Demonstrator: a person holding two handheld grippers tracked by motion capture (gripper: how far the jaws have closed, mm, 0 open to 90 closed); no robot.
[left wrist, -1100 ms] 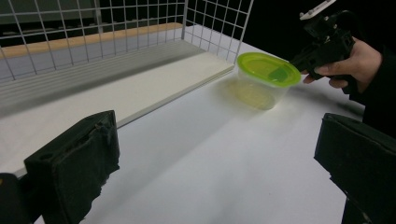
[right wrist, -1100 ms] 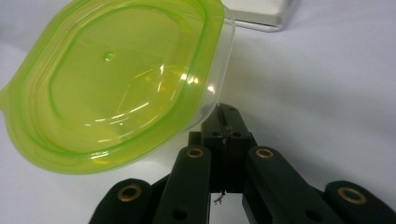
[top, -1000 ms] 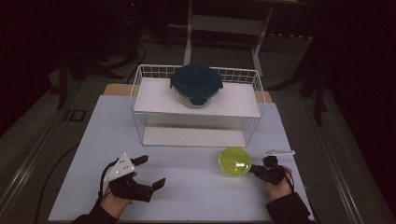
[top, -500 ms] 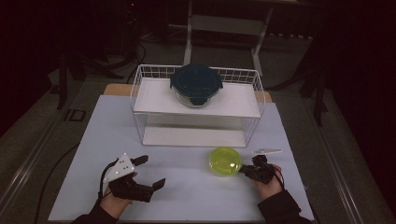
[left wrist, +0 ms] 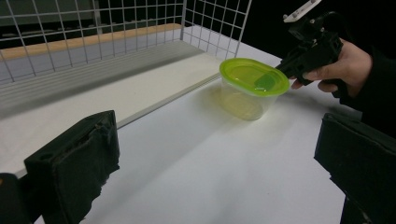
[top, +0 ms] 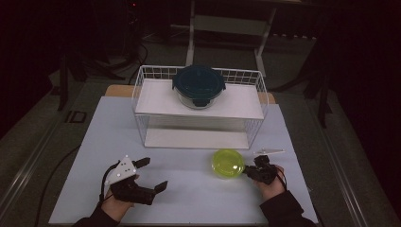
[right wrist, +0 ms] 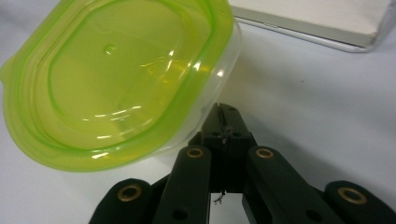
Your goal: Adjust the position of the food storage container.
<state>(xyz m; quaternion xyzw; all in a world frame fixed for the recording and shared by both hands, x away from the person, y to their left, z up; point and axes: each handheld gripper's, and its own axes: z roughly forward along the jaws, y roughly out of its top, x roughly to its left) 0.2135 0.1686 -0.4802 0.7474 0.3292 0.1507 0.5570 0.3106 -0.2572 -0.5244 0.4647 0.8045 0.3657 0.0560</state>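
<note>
One container in play: lime-lidded tub (top: pixel 228 163) slid leftward along mat since a second ago, before wire rack (top: pixel 142 101). My right gripper (top: pixel 249 171) pressed together, nudging its wall (pushing, not gripping). Left gripper (top: pixel 151 173) spread, idle.

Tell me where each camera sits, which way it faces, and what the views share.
High view: above the near edge, looking forward and down on the table; both forearms, open left gripper, shut right gripper.
Left gripper view: rides the left gripper, faces across the table toward the other hand.
Right gripper view: rides the right gripper, its closed jaws at the container's side.
Shared by all: the green-lidded container.
</note>
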